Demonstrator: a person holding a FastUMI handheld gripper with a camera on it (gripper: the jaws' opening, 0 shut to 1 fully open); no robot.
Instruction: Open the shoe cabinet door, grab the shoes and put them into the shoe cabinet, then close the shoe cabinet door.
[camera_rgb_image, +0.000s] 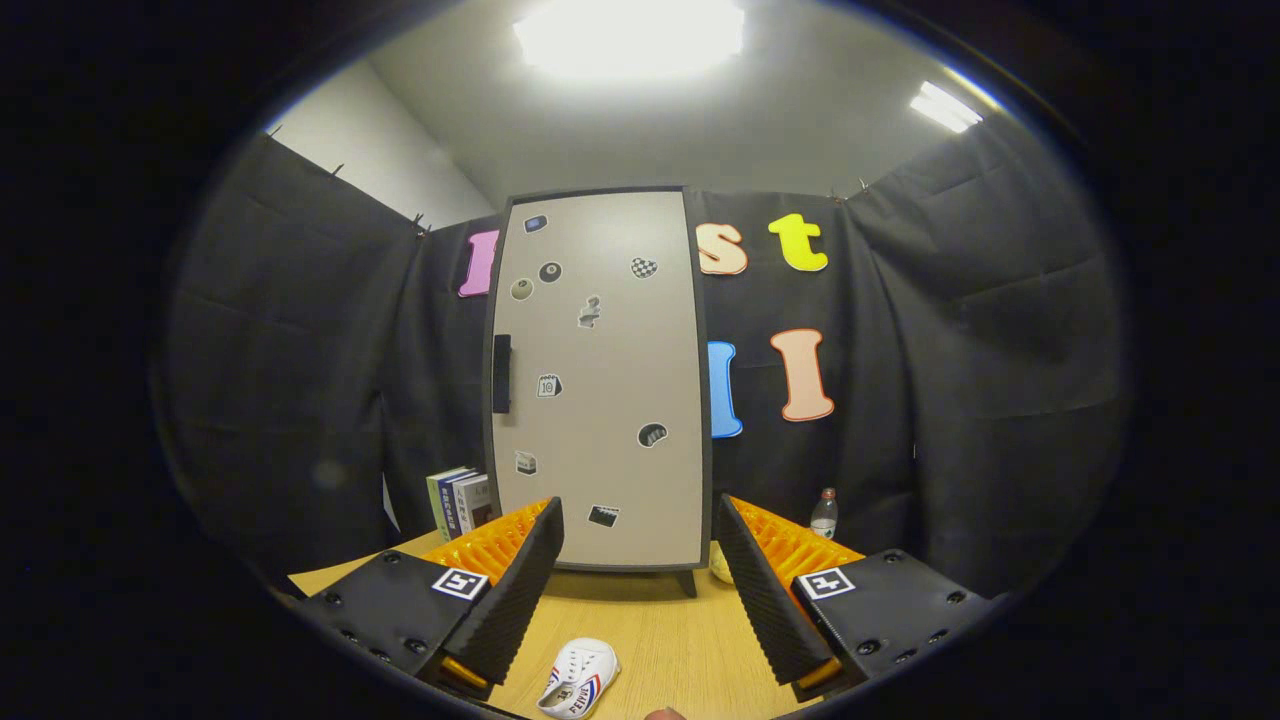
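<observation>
Table (660, 620): cabinet (600, 380) at back, books (460, 503) left of it, bottle (823, 514) right, shoe (578, 678) in front, between open fingers (520, 590).

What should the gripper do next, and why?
Probably move the hand-held gripper forward and up to the black handle on the shoe cabinet door. The door looks shut, the fingers are open and empty, and the white shoe lies on the table.

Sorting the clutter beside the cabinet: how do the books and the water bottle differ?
The books stand left of the shoe cabinet, several side by side; the water bottle stands right of it, alone. The books are boxy, the bottle slim and clear. Both stand upright beyond the open gripper.
</observation>
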